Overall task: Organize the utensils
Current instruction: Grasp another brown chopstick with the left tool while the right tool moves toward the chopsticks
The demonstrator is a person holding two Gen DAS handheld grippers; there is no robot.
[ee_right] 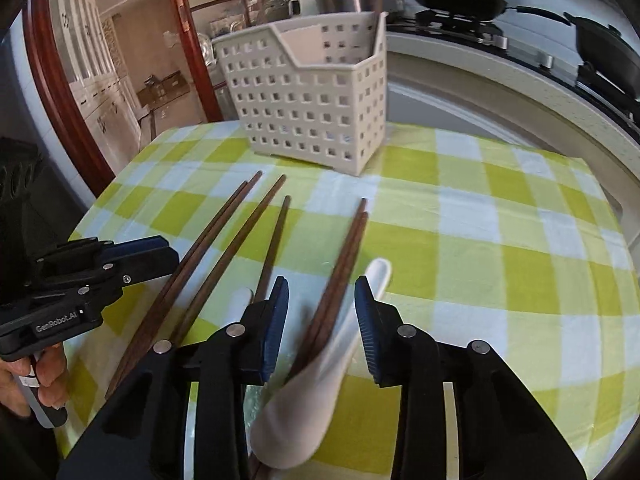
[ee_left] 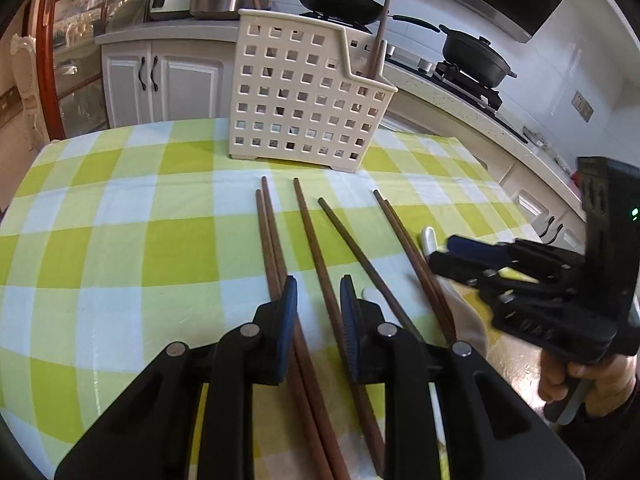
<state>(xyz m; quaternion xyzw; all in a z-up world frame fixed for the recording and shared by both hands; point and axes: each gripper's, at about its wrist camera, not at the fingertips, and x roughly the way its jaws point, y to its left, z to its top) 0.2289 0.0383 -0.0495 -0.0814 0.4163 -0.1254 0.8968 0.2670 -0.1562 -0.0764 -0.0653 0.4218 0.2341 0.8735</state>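
Straddling chopsticks (ee_left: 316,264), left gripper (ee_left: 319,300) narrow, right gripper (ee_right: 322,308) wider around spoon (ee_right: 320,380).

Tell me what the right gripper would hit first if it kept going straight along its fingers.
Most likely the pair of chopsticks lying on the white spoon, which sit between the right gripper's open jaws. Past them is the checked tablecloth. Depth is hard to judge through the fisheye.

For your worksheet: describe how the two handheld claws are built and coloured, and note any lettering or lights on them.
Both the left claw and the right claw are black plastic linkages with round silver pivot pins and blue ribbed pads. The left one's body carries white "GenRobot.AI" lettering; a green light glows on the right one's body.
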